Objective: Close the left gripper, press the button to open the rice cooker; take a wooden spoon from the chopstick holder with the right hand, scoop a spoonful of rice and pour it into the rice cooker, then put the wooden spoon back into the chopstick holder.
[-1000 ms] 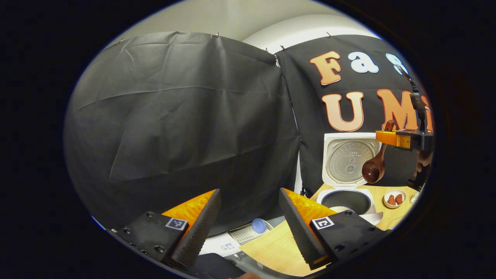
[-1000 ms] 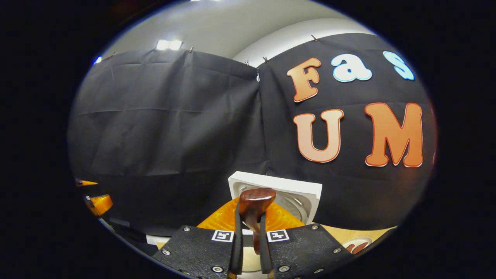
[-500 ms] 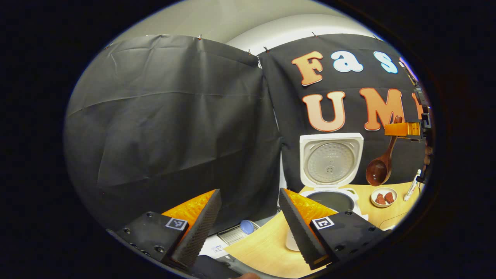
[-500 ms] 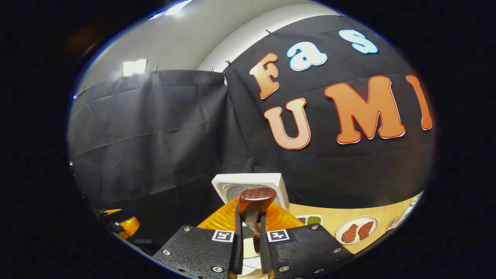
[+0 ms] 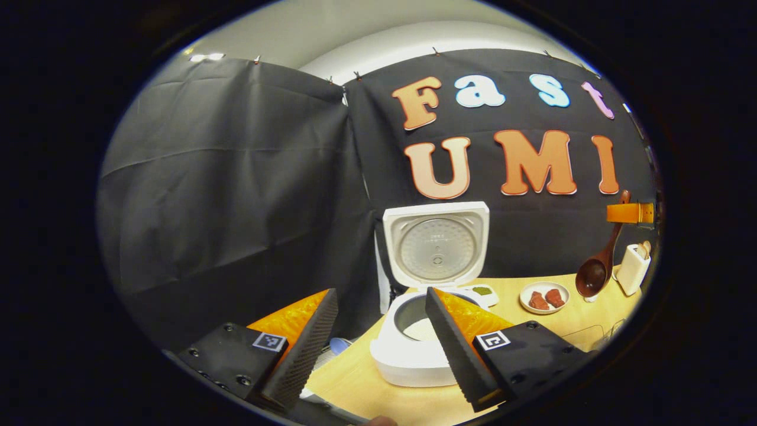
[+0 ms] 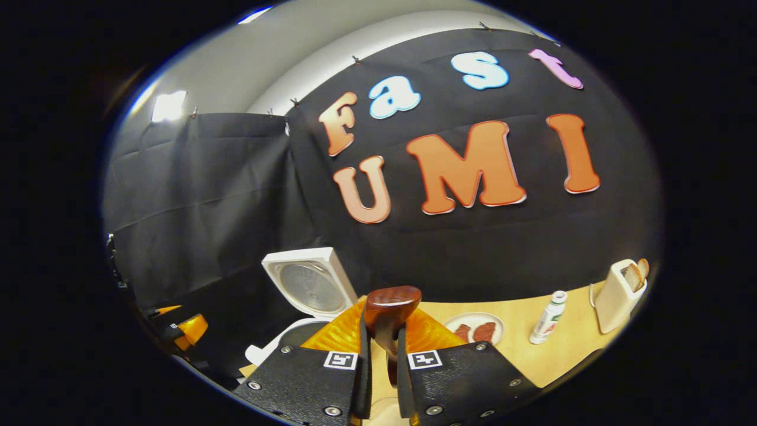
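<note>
- Left gripper view: the left gripper (image 5: 378, 349) sits at the bottom of the frame with its fingers (image 5: 301, 346) spread wide apart and nothing between them.
- Past those fingers, lower centre, the white cooker (image 5: 414, 349) stands on the wooden table (image 5: 366, 384) with its lid (image 5: 436, 244) raised upright against the black wall; white rice (image 5: 421, 328) lies in the dark pot.
- At the right edge of that frame the right gripper (image 5: 631, 213) holds the spoon (image 5: 597, 266) by the top of its handle; the spoon hangs down with its bowl lowest, above the table, to the right of the cooker and just left of the cream holder (image 5: 633, 269).
- A small plate (image 5: 544, 297) with two reddish pieces lies between cooker and spoon; a dish (image 5: 482, 291) with something green sits just behind the cooker's right side.
- Right gripper view: the right gripper's fingers (image 6: 362, 367) at bottom centre are pressed on the spoon handle, whose rounded end sticks up above them.
- Here the open cooker is at lower left, the plate just right of the fingers, then a white bottle (image 6: 547, 317) standing upright, and the holder at the far right.
- The left gripper shows at the left edge, low in the frame.
</note>
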